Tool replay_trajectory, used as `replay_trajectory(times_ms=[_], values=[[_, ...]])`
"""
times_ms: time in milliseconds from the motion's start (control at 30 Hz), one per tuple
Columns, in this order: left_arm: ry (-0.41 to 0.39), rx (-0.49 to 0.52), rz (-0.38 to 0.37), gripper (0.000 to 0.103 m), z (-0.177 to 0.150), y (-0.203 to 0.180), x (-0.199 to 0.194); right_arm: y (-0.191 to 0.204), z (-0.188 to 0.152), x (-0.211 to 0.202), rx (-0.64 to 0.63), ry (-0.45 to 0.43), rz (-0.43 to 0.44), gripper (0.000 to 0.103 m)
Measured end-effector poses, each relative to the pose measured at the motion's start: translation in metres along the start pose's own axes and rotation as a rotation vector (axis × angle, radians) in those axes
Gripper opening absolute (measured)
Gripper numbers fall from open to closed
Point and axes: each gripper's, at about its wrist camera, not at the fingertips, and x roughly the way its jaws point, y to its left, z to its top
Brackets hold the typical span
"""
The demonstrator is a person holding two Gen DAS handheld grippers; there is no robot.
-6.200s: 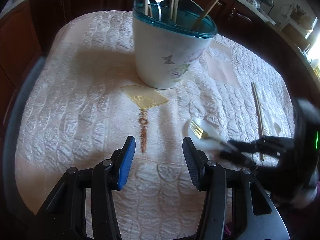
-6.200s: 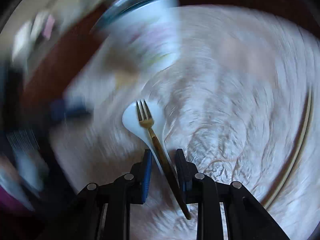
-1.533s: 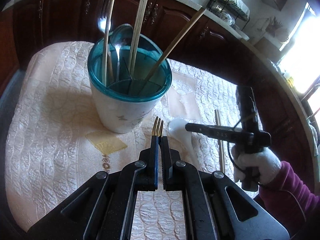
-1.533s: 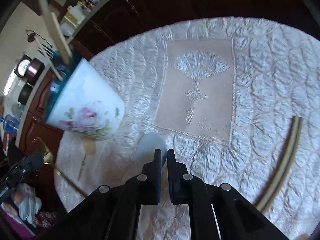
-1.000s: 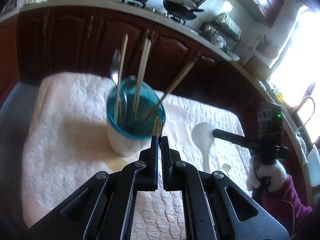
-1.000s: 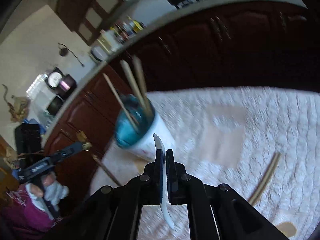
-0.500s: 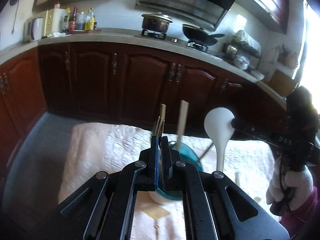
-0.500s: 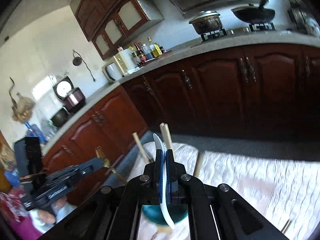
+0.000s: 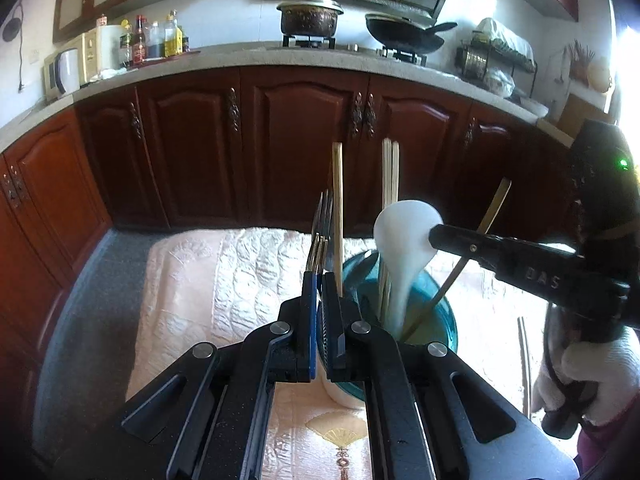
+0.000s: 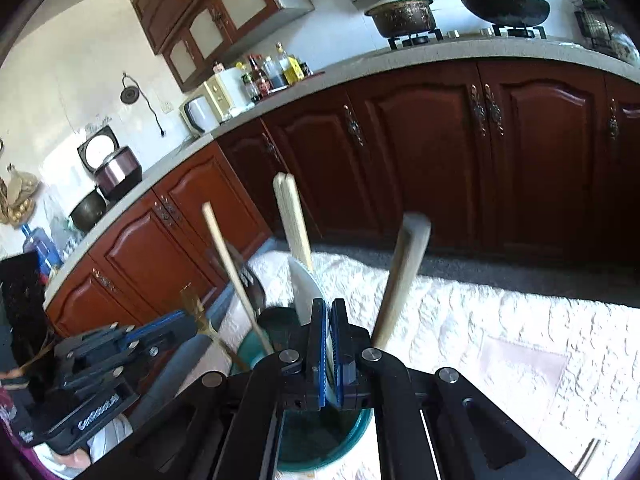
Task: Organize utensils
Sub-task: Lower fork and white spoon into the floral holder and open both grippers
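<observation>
My left gripper (image 9: 319, 280) pinches the thin gold metal fork (image 9: 320, 236), tines up. My right gripper (image 10: 328, 320) pinches the white plastic spoon (image 9: 404, 248), whose handle points down into the teal-rimmed white utensil holder (image 9: 444, 320) on the quilted cloth (image 9: 224, 280). I should lower each straight, avoiding the wooden chopsticks (image 9: 338, 216).
</observation>
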Motion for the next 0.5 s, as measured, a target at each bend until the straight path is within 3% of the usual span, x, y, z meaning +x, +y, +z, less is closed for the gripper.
replay_trajectory(times_ms=[200,333,500], values=[[0.052,-0.017,-0.011,0.001,-0.014,-0.006,0.017,-0.002,-0.016,0.008,-0.02,0.08,-0.023,0.002],[0.088,-0.033,-0.014,0.001,-0.023,-0.006,0.025,-0.002,-0.017,-0.002,-0.023,0.068,-0.025,0.004],[0.102,-0.05,-0.021,0.002,-0.026,-0.008,0.024,-0.002,-0.018,-0.017,-0.024,0.058,-0.023,0.02]])
